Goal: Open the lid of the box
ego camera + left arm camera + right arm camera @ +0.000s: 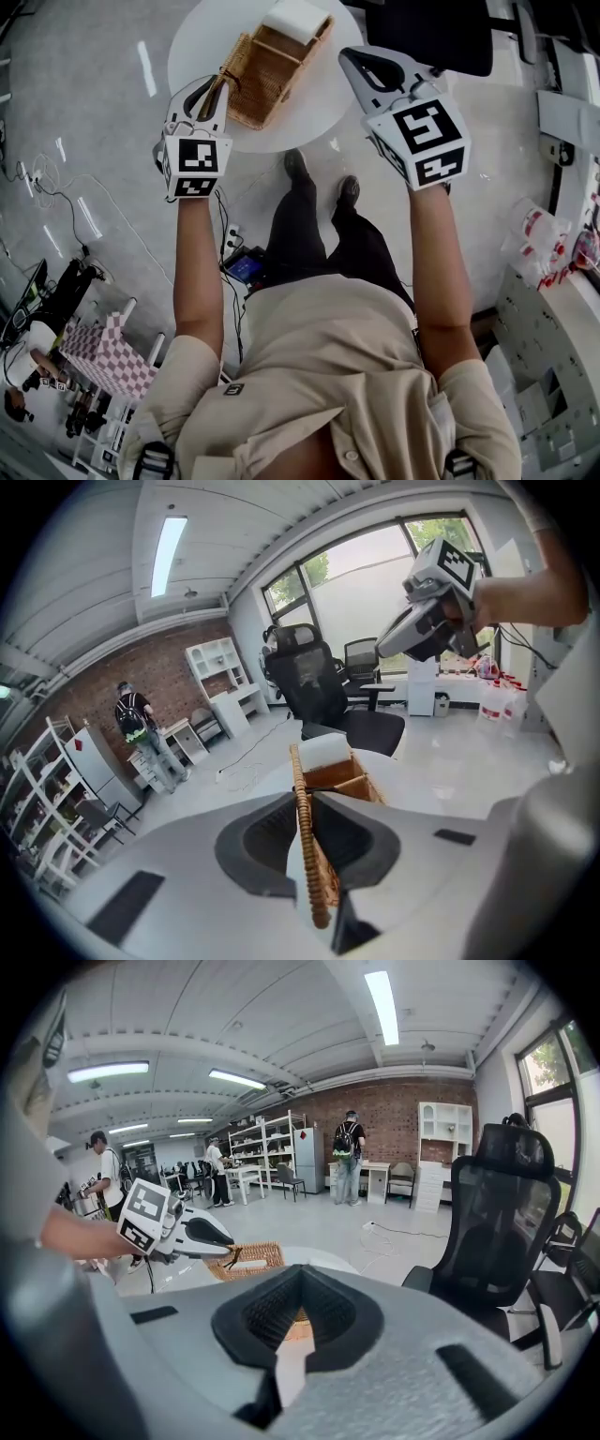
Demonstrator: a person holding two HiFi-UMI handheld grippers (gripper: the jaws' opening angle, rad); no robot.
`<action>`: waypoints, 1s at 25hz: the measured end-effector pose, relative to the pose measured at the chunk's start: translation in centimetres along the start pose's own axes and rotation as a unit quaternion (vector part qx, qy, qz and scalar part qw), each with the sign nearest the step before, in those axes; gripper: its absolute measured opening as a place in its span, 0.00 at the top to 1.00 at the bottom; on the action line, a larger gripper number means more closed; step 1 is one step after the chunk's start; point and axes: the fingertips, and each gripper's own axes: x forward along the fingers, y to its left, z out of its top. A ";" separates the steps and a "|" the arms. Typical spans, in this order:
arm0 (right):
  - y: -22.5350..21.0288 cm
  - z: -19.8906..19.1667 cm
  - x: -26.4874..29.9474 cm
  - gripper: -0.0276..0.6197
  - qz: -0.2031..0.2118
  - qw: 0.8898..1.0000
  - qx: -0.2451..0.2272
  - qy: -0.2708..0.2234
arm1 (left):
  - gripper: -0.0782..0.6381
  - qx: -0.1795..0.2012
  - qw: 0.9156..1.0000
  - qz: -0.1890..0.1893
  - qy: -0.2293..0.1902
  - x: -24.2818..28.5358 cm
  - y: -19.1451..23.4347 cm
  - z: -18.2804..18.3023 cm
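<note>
1. Pinching the rim of the woven wicker lid [246, 94]: the left gripper [222, 82], jaws clamped on it, with the rim edge-on between the pads in the left gripper view [306, 855].
2. Rectangular wicker box [281, 56] sits on the round white table [197, 47], right of table centre in the head view.
3. Box long axis runs diagonally, from the near-left table edge to the far right. The lid is raised at the near-left end.
4. White block [298, 19] lies in the box's far compartment.
5. Right gripper [352, 58] hovers over the table's right edge, clear of the box. Its jaws are pressed together with nothing between them [284, 1358].
</note>
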 end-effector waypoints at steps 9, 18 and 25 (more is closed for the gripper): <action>0.0 1.5 0.5 0.97 -0.004 1.000 0.000 0.000 | 0.84 -0.012 1.000 0.022 -0.008 -0.4 3.6 0.1; 0.1 3.2 0.9 0.97 -0.011 1.000 -0.002 0.000 | 0.85 -0.020 0.999 0.035 -0.003 0.0 6.4 -1.1; 0.2 4.1 1.2 0.97 -0.016 1.000 -0.009 0.001 | 0.85 -0.021 0.999 0.037 0.011 0.9 7.8 -2.5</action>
